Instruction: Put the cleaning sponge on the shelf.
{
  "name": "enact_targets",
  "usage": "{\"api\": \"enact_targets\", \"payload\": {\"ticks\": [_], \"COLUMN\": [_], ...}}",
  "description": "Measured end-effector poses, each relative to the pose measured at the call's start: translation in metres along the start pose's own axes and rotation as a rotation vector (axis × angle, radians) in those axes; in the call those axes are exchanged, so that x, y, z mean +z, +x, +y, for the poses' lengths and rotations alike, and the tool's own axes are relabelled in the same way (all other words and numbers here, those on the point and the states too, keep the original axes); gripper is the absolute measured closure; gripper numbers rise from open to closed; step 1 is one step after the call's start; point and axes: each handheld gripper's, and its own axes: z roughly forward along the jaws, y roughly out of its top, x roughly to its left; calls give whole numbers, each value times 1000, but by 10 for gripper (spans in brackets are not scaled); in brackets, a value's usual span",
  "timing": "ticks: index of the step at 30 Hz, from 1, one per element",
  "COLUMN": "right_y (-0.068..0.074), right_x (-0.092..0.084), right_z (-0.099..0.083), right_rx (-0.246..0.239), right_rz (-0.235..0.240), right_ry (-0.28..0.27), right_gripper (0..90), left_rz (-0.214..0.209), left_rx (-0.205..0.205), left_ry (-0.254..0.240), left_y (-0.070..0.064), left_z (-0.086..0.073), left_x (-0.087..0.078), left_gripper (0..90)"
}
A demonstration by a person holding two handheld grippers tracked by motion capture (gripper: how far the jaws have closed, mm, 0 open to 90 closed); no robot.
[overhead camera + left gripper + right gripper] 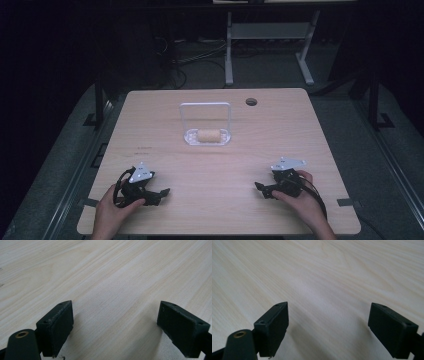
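High view: a tan roll (209,135) lies in the clear tray (189,138), long axis crosswise, mid-table. Well short of the tray rest the left gripper (159,195) and right gripper (261,189), about equally far.

Left gripper view: jaws wide open over bare table (112,277).

Right gripper view: jaws wide open, empty.

table: light wood-grain top (220,160), rounded corners, round cable hole (251,102) near far right corner
floor: grey carpet (345,125) around the table, darker at far side
far furniture: white metal desk frame (229,50) stood beyond far edge, crossbar between its legs
cables: dark tangle (185,60) lay on floor left of that frame
side stands: black legs (99,107) by left edge, another (374,107) by right edge
light: room was dim, walls black, tabletop lit
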Motion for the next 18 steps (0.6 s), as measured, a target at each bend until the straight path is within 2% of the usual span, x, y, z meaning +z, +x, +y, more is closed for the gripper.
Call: {"api": "enact_targets", "payload": {"ticks": [8, 18], "right_y": [2, 3], "right_x": [-2, -2], "right_z": [-12, -12], "right_rx": [4, -2], "right_rz": [-17, -25], "right_ry": [-23, -18], "right_gripper": [137, 135], "left_rz": [0, 0], "left_rx": [0, 0], "left_ry": [0, 0], "left_y": [0, 0], "left_z": [0, 0], "left_x": [0, 0], "left_gripper": [131, 131]}}
